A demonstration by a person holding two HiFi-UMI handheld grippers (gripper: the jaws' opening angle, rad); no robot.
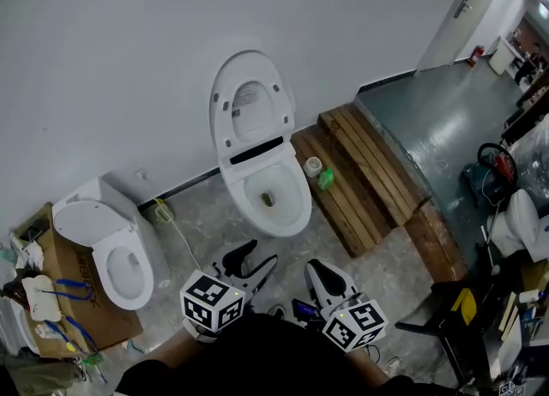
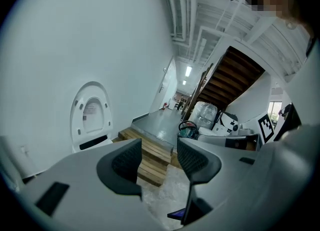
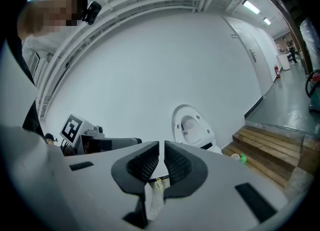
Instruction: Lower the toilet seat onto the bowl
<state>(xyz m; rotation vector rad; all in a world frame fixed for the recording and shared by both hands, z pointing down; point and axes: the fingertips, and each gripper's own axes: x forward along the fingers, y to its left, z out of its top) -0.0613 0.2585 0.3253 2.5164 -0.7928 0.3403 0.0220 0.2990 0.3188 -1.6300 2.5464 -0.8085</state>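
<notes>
A white toilet stands against the wall, its bowl [image 1: 268, 200] open and its seat and lid [image 1: 249, 107] upright against the wall. The raised seat [image 2: 91, 115] shows at the left of the left gripper view and the seat [image 3: 192, 126] shows past the jaws in the right gripper view. My left gripper [image 1: 255, 262] is open and empty, a short way in front of the bowl. My right gripper [image 1: 324, 276] is shut on nothing, beside it to the right. Neither touches the toilet.
A second white toilet [image 1: 116, 249] sits at the left on cardboard [image 1: 64, 291]. A wooden pallet [image 1: 369, 171] lies right of the bowl, with a tape roll [image 1: 313, 165] and a green object [image 1: 326, 179] on it. Clutter and equipment [image 1: 506, 214] fill the right side.
</notes>
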